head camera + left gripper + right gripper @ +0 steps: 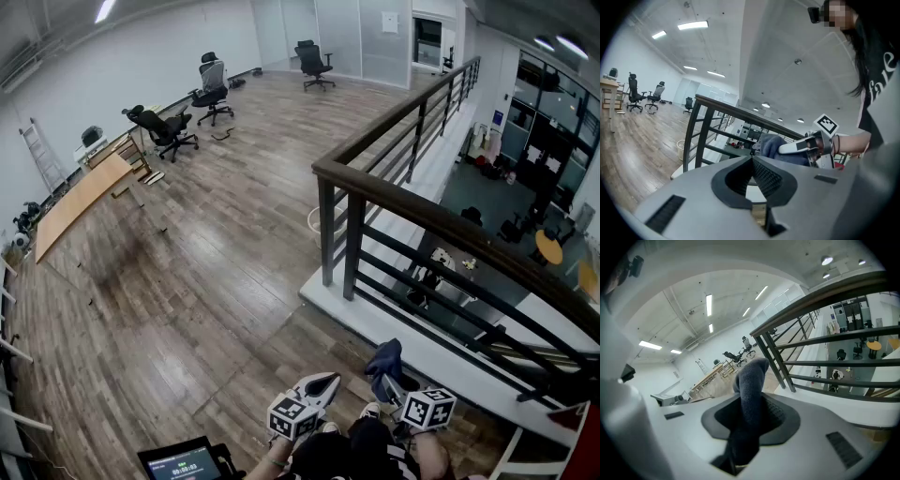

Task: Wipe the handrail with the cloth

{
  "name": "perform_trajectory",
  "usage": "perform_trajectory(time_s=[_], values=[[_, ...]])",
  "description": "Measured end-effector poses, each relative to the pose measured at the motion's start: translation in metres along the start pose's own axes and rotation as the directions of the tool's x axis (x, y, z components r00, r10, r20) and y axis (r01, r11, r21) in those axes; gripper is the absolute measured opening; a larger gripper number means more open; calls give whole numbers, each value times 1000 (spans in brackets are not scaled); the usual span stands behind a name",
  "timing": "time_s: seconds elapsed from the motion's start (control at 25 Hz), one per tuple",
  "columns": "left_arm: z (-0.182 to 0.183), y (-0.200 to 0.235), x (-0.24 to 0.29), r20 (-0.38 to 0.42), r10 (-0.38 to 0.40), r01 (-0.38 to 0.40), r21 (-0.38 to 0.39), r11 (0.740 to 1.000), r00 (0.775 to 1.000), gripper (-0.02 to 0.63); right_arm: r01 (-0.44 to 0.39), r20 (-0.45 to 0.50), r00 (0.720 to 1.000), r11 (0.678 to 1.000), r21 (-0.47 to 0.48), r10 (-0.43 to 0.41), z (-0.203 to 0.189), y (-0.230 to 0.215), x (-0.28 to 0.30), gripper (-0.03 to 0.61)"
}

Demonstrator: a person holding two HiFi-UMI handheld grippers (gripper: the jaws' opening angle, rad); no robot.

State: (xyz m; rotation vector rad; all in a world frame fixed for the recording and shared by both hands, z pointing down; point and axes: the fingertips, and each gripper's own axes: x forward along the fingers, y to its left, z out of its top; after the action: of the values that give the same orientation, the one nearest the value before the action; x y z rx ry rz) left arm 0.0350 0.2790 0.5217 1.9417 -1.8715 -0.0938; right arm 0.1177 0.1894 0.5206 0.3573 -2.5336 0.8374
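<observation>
Stood short of the handrail (422,217) with both grippers low.
Pinched the dark blue cloth (384,358) tight in the right gripper (386,382) (cloth poking up out of the jaws, well apart from the handrail); carried the left gripper (317,388) clenched on nothing, just beside the right.

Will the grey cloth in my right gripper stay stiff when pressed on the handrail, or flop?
Likely floppy: the cloth bunches and curls over above the right gripper. Probably light, so it should mould to the handrail. Fuzzy-looking, hardly slippery.
</observation>
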Motion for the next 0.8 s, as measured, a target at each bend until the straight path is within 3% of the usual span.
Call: perform_trajectory(time_s=[0.36,0.6,0.8], values=[[45,77,35,27,19,-19,2,1000,999,0,-43,91,995,998,-52,48,121,3,86,98],[95,137,83,24,15,-16,26,1000,1000,0,-80,214,973,996,-27,84,228,-14,157,98],[110,194,119,55,7,-11,77,997,998,0,-91,269,958,994,-55,103,290,-30,216,98]])
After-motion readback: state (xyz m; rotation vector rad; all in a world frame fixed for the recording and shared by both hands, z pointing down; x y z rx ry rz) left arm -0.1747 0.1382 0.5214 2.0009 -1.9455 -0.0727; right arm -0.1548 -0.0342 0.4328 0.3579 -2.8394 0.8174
